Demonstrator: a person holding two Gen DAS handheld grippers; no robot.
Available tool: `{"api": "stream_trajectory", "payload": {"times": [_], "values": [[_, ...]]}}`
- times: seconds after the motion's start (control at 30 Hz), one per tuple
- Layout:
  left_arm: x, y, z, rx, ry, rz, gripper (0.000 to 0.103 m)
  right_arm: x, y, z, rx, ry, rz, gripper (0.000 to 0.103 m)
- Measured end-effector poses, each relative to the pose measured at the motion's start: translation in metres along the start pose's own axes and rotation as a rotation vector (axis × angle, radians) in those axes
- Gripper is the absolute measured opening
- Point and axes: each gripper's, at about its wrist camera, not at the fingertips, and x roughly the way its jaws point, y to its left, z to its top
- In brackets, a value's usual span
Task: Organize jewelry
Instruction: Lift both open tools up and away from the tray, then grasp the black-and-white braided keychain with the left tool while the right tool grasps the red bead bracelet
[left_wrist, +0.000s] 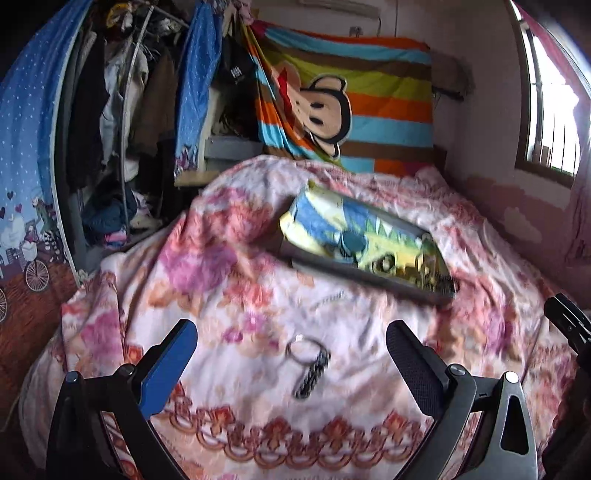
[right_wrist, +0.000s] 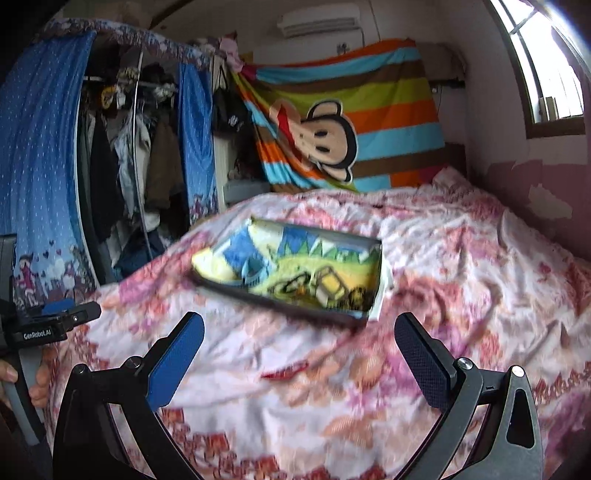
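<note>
The left gripper (left_wrist: 291, 354) hangs spread wide with nothing between its fingers, above the floral bedspread (left_wrist: 221, 258), and a ring with a dark beaded piece (left_wrist: 308, 363) lies on the cloth on the near side of the tray (left_wrist: 364, 245), apart from it. The tray, a shallow dark box lined with a blue, yellow and green cartoon cloth (right_wrist: 295, 273), rests on the bedspread in front of the striped monkey blanket (right_wrist: 343, 122). The right gripper (right_wrist: 299, 358) is likewise spread and empty, near the tray's front edge, and a small red item (right_wrist: 284, 371), too blurred to identify, lies between that edge and the fingers.
</note>
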Motion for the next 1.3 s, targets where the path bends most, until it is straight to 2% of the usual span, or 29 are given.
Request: {"api": "stream_trajectory", "payload": {"times": [0.3,0.5,0.63,0.9,1.0,1.07,1.3], "values": [[0.016,-0.008,-0.020,0.073,0.090,-0.004,0.103,0.034,0.013,-0.024,-0.093,0.197,0.009,0.101],[0.029,-0.007,-0.024,0.058,0.154,-0.036,0.103,0.047,0.019,-0.031,-0.101,0.267,0.030,0.101],[0.042,-0.005,-0.026,0.024,0.204,-0.076,0.103,0.059,0.013,-0.027,-0.089,0.313,0.086,0.101],[0.063,-0.008,-0.028,0.031,0.259,-0.083,0.101,0.097,0.010,-0.020,-0.213,0.342,0.189,0.101],[0.070,-0.013,-0.030,0.057,0.280,-0.083,0.092,0.114,0.014,-0.018,-0.234,0.356,0.226,0.101],[0.074,-0.016,-0.031,0.072,0.294,-0.081,0.082,0.129,0.014,-0.016,-0.236,0.371,0.256,0.101],[0.089,-0.013,-0.036,0.054,0.352,-0.076,0.060,0.174,0.006,-0.023,-0.149,0.453,0.293,0.101]]}}
